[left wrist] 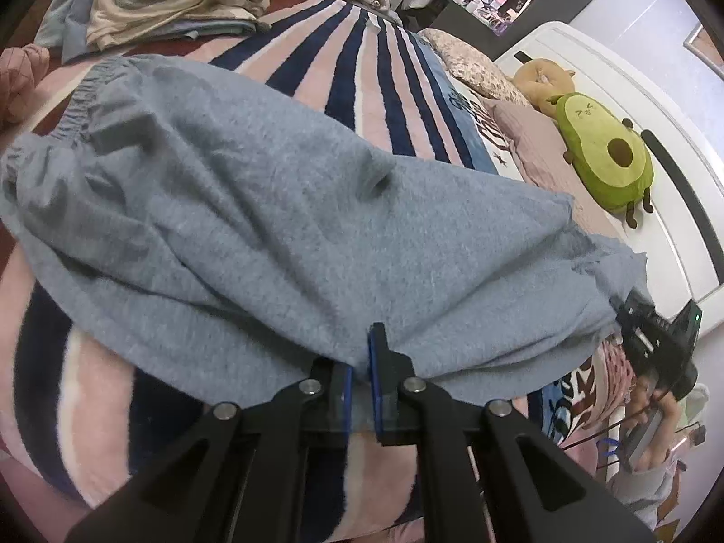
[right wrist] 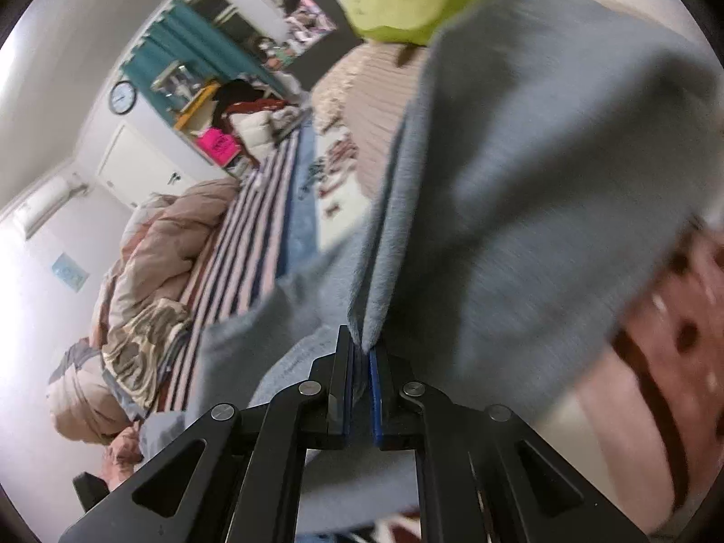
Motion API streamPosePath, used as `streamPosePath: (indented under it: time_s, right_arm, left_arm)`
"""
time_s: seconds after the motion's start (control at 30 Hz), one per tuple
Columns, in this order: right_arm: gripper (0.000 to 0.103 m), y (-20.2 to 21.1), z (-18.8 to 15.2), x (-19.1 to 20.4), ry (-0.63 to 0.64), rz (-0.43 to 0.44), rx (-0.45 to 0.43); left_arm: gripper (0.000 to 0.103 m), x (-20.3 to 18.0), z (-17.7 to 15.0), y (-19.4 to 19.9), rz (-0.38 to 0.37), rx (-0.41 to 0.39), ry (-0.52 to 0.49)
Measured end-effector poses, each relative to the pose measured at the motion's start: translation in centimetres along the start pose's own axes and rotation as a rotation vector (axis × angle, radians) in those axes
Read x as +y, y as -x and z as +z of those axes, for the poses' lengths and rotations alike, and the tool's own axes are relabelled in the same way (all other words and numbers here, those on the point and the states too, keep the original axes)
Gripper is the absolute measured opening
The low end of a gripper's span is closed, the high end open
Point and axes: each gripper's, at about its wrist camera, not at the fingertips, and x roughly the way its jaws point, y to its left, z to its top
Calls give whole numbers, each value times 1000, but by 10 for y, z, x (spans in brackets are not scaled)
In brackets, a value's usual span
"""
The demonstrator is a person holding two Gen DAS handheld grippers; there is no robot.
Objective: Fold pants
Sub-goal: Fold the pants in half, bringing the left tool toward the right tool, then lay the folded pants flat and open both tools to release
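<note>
The pants [left wrist: 280,208] are a soft heathered grey-blue, plain all over. Under them the blanket [left wrist: 362,68] runs in navy, dusty pink and white stripes, with dark red at its edge. The avocado plush [left wrist: 602,154] is bright green with a paler yellow-green belly and a brown pit. Both the left gripper [left wrist: 359,380] and the right gripper [right wrist: 361,375] are matte black with blue pads. The headboard [left wrist: 633,81] is white, and the curtain [right wrist: 181,40] is teal.
</note>
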Motion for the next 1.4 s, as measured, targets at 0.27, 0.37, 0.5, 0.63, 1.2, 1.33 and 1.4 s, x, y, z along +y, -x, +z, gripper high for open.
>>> streamPosePath:
  time_s: [0.27,0.37,0.5,0.63,1.2,1.33,1.4]
  right_arm:
    - [2,4,-21,-24,-8,-57,46]
    - [5,12,-16,-13,33,-62,63]
    - [41,44,5,-5,70,-57,-44]
    - [43,64,45,-3,83,-109,-144]
    - [1,56,165,23,117,-94,-304]
    - [1,96,164,34,152,-1,-359]
    - [1,90,162,24,129,-84,-272]
  left_arm:
    - [29,-18,3,19,76,-30,-73]
    - [49,-26,7,39,86,-86,-107]
    - [58,-36,20,62,63,-160,-133]
    - [61,-40,31,68,75,-196,-142]
    - [61,-38,36,59,74,-194,-114]
    - [61,-36,36,60,60,-199,-100]
    - [61,-36,37,60,56,-199,-100]
